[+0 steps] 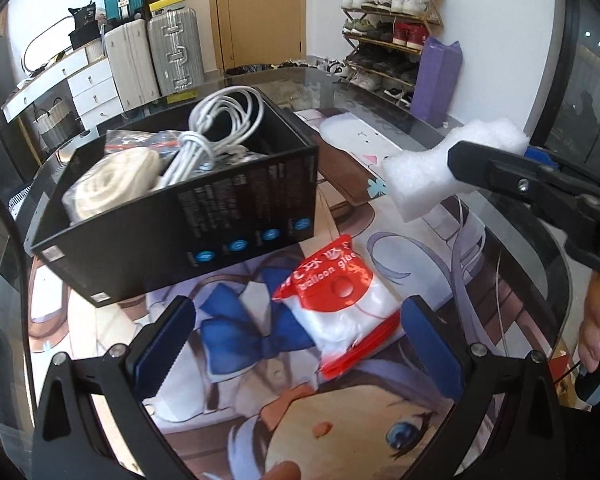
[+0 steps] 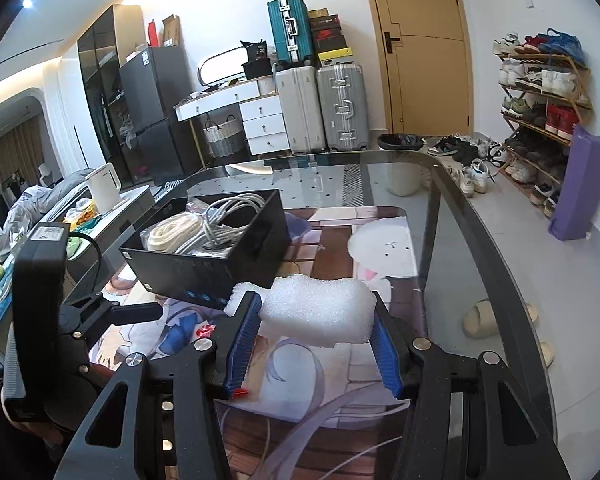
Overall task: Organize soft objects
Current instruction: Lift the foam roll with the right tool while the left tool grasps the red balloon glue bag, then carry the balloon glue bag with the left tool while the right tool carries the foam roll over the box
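My right gripper (image 2: 314, 300) is shut on a white foam block (image 2: 320, 312), squeezed between its blue pads and held above the printed mat. In the left wrist view the same foam block (image 1: 416, 168) hangs to the right of the black box (image 1: 204, 216). The box holds a cream rope coil (image 1: 108, 180) and white cables (image 1: 220, 120). My left gripper (image 1: 300, 308) stands open and low over the mat. A red and white balloon glue packet (image 1: 340, 304) lies flat between its fingers, close to the right pad (image 1: 432, 344).
The printed mat (image 1: 340, 420) covers a glass table whose curved edge (image 2: 480, 240) runs along the right. The black box (image 2: 208, 252) stands at the mat's far left. Suitcases, a shoe rack and slippers are on the floor beyond.
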`<state>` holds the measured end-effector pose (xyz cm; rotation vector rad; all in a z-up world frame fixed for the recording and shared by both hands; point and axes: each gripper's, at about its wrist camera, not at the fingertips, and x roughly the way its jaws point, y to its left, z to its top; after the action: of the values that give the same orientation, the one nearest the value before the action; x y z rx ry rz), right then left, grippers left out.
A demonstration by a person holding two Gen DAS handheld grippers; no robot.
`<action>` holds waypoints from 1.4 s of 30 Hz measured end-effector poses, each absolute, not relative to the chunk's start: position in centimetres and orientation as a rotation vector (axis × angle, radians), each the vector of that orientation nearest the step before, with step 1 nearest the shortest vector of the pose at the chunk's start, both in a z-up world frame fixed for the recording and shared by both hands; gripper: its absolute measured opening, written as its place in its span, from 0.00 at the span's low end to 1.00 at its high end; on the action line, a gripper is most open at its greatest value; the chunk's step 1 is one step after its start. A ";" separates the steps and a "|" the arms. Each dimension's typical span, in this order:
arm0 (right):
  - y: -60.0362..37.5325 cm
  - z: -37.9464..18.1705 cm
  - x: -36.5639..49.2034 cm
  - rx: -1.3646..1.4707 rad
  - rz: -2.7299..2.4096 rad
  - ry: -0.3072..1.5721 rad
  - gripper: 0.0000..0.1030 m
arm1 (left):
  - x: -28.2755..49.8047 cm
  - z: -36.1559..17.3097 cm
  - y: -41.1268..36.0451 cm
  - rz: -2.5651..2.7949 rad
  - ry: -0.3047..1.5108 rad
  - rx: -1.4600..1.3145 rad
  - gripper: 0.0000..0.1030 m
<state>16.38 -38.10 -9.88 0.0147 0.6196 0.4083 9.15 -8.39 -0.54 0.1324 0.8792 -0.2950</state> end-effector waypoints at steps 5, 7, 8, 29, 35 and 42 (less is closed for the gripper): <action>-38.5 -9.9 16.5 0.022 0.399 0.625 0.52 | 9.7 -1.1 -9.7 -0.271 0.882 0.182 1.00; -38.4 -10.0 16.6 0.022 0.400 0.626 0.52 | 9.9 -1.3 -10.1 -0.257 0.879 0.212 1.00; -38.3 -10.0 16.6 0.022 0.401 0.627 0.52 | 9.9 -1.4 -10.2 -0.255 0.877 0.221 1.00; -37.0 -9.8 16.7 -0.001 0.422 0.629 0.52 | 7.1 -0.4 -8.0 -0.368 0.839 0.207 0.46; -36.7 -9.8 16.6 -0.003 0.438 0.628 0.52 | 5.7 0.3 -6.3 -0.352 0.810 0.189 0.46; -35.8 -9.1 16.3 -0.008 0.468 0.603 0.52 | 4.2 3.0 -4.5 -0.322 0.733 0.153 0.46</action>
<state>16.32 -35.75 -9.11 -0.0079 0.6025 0.4678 4.19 -4.51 2.97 0.1531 0.7327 -0.3221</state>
